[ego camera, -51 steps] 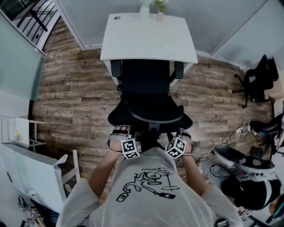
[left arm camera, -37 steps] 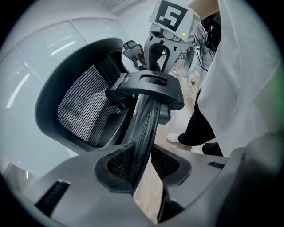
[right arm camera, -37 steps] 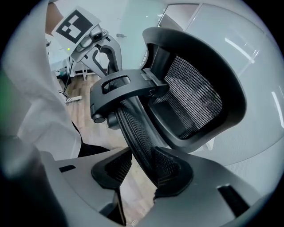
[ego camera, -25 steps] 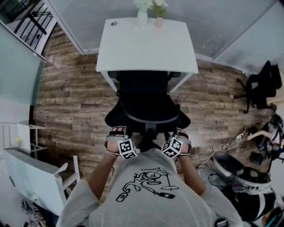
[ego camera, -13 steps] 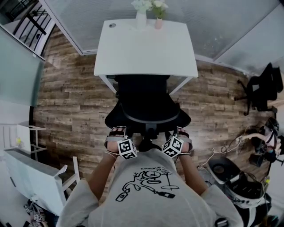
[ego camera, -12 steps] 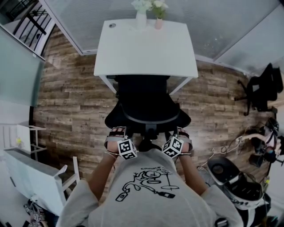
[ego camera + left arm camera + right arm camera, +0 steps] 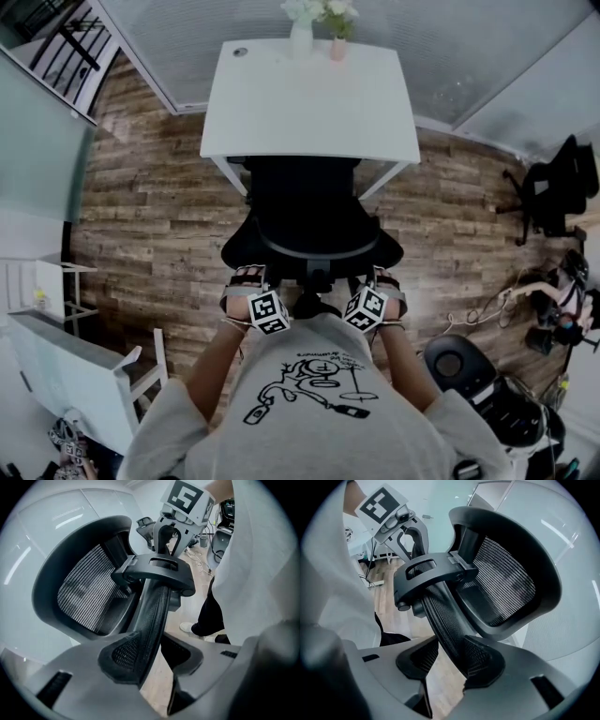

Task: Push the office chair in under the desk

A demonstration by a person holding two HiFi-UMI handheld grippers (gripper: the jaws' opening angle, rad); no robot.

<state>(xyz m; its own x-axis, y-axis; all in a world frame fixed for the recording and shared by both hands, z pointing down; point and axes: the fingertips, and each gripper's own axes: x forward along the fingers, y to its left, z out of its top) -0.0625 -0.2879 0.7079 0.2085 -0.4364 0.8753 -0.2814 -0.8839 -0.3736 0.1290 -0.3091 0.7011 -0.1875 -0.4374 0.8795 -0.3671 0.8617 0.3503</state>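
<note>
Left claw (image 7: 154,670): my jaws have just been opening, and the backrest edge (image 7: 157,611) sits loose between them.
Right claw (image 7: 449,660): parted around that same edge, not clamped.
Office chair (image 7: 309,211): front tucked under the white worktop (image 7: 309,103).

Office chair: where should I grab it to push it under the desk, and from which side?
Take the office chair by the slim top edge of its backrest, from behind, beside the headrest. That edge is a thin bar, and the chair faces the desk, so a push there should roll it straight under.
</note>
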